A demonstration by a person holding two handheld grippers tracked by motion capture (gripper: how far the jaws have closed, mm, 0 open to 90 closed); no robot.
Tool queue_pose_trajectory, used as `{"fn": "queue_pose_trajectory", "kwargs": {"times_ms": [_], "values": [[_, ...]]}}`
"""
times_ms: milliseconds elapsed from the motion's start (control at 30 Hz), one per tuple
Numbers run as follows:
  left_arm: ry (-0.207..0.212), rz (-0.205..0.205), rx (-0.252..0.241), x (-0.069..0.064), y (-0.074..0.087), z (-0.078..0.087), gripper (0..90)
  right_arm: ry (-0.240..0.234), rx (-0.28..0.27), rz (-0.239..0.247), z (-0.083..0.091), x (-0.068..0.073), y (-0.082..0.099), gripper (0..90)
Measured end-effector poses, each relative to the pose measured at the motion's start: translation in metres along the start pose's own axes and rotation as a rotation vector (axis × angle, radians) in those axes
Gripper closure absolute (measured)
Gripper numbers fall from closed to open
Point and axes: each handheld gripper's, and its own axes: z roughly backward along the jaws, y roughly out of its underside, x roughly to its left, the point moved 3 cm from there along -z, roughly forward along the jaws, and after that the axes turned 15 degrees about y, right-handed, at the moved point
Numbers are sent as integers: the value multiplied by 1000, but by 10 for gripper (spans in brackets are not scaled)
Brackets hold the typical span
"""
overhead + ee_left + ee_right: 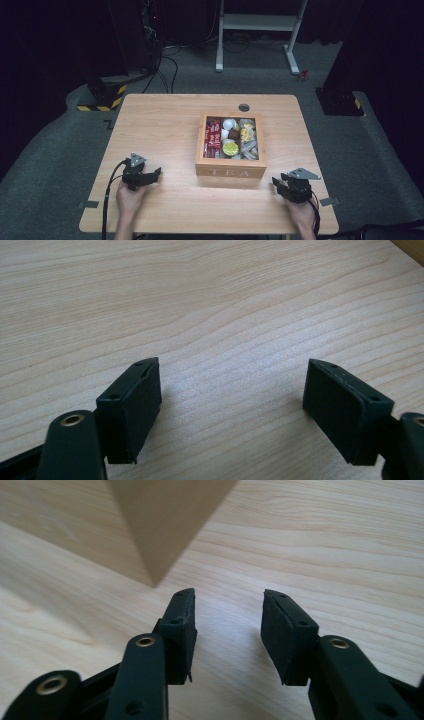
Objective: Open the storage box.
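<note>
In the left gripper view, the left gripper (pixel 232 405) is seen with its two black jaws spread wide and nothing between them but bare wood grain; it is released and holds nothing. In the high view it (pixel 141 176) sits at the lower left of the frame, gripped by the left hand (pixel 129 200), low over the table (pixel 160 125), with a cable trailing toward the bottom edge.

In the right gripper view, the right gripper (pixel 227 630) is seen with a clear gap between its jaws; no thing is clasped, only the tabletop lying between them. A corner of the tea box (pixel 165 525) is seen at the upper left of that view, just ahead of the jaws and apart from them. In the high view this gripper (pixel 292 189) is found at the lower right, held by the right hand (pixel 302 215), just beside the lower right corner of the tea box (pixel 230 171).

The wooden box stands at the middle of the table, lidless, lettered TEA on its front wall. Red sachets (pixel 213 136), a white cup (pixel 229 123), a yellow-green round pod (pixel 230 148) and pale packets (pixel 248 142) are seen inside it.
</note>
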Motion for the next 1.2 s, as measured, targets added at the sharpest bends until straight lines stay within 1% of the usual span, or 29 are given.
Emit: {"fn": "queue_pose_trajectory", "kwargs": {"times_ms": [33,67,100,133,167,233,267,300,333,367,500,533,600,633,700,733,900,1000,1133,1200], "values": [[0,0,0,0,0,0,239,0,0,0,0,0,0,588],[0,0,0,0,0,0,239,-22,-6,2,2,4,0,605],[0,0,0,0,0,0,239,-22,-6,2,2,4,0,605],[0,0,0,0,0,0,239,-34,-16,15,3,6,-1,614],[0,0,0,0,0,0,239,-52,-26,29,6,11,-1,627],[0,0,0,0,0,0,239,-60,-30,33,6,13,-2,634],[0,0,0,0,0,0,239,-85,-41,47,8,18,-3,658],[0,0,0,0,0,0,239,-85,-41,47,8,18,-3,658],[0,-1,-1,0,0,0,239,-105,-49,59,9,22,-4,687],[0,-1,-1,0,0,0,239,-105,-49,59,9,22,-4,687],[0,1,-2,0,0,0,245,-146,-56,77,9,30,-7,736],[0,1,-2,0,0,0,245,-163,-55,79,8,34,-9,756],[0,1,-2,0,0,0,245,-168,-57,86,8,35,-10,766],[0,1,-2,0,0,0,245,-178,-60,86,7,38,-12,787],[0,1,-3,0,0,0,245,-181,-65,90,6,39,-13,796],[0,1,-2,0,0,0,245,-188,-72,96,6,41,-16,821],[0,0,-2,0,0,0,244,-191,-87,100,5,44,-22,854],[2,-1,-2,0,0,0,243,-194,-90,87,4,45,-25,877],[2,-1,-1,0,0,0,242,-189,-102,84,4,46,-30,900],[2,-4,0,0,0,0,241,-194,-98,77,5,47,-32,900]]}}
